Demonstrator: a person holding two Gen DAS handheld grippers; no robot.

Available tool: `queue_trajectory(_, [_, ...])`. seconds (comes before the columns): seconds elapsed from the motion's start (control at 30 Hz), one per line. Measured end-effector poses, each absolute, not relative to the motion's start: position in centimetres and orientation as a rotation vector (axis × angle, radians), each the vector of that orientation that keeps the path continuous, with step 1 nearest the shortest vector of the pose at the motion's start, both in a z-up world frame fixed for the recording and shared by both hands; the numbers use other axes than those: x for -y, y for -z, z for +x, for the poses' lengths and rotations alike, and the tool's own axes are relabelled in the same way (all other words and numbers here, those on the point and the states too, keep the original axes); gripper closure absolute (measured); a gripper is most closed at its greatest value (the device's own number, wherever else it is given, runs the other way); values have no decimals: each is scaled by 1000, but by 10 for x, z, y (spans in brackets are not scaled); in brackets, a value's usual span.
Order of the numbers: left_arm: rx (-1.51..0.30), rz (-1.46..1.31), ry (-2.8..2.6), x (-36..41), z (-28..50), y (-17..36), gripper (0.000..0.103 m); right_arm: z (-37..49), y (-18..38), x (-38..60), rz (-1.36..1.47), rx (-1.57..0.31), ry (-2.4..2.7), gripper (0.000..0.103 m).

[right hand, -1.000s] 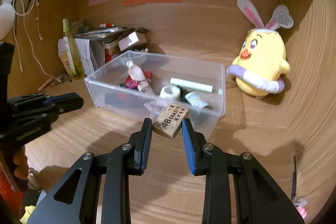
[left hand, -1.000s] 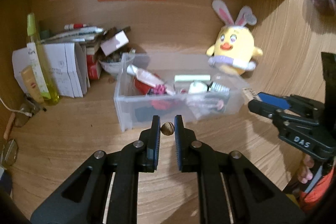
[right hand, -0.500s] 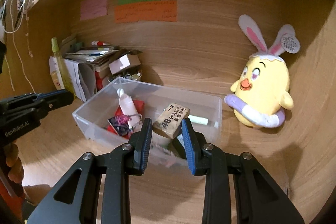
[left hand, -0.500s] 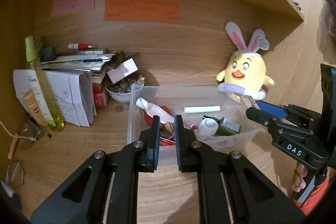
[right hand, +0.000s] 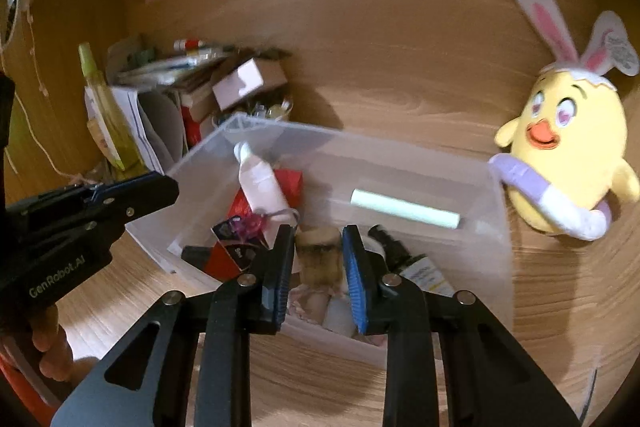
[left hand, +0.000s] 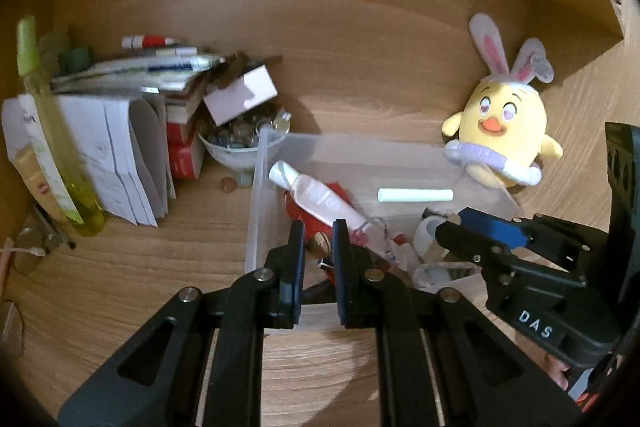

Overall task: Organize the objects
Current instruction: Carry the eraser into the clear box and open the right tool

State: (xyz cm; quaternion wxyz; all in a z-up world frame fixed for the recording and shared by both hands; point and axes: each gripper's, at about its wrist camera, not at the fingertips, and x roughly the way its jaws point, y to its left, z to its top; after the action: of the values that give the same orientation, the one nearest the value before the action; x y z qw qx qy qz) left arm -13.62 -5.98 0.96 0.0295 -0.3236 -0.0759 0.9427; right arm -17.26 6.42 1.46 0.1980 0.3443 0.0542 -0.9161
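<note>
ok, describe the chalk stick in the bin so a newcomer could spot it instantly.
Start at the clear plastic bin on the wooden desk, left of the yellow bunny-eared chick plush. Look along the bin's far wall: the chalk stick lies flat there. It is the only pale mint-green, plain cylinder; the nearby white tube has a cap and tapers.

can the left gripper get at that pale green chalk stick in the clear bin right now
Probably not as is. The left gripper is shut on a small brown nut, so its jaws are occupied. The chalk stick itself lies uncovered in the open-topped bin.
</note>
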Motion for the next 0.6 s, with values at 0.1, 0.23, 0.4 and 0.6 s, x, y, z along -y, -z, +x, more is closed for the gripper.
queue_trajectory(0.1, [234,-1028,-2894,59,-141,-2,91,-173,-10,-60,974,-195,2566,80])
queue_trajectory(0.23, [230,-1046,-2883,58,-142,2,91,-174,-8,-58,985,-214,2556,80])
queue_trajectory(0.4, [239,-1056,-2868,58,-141,0,90,-172,-12,-59,982,-207,2541,76])
queue_trajectory(0.6, [232,-1043,-2870,57,-133,-5,87,-162,-20,-65,964,-194,2527,75])
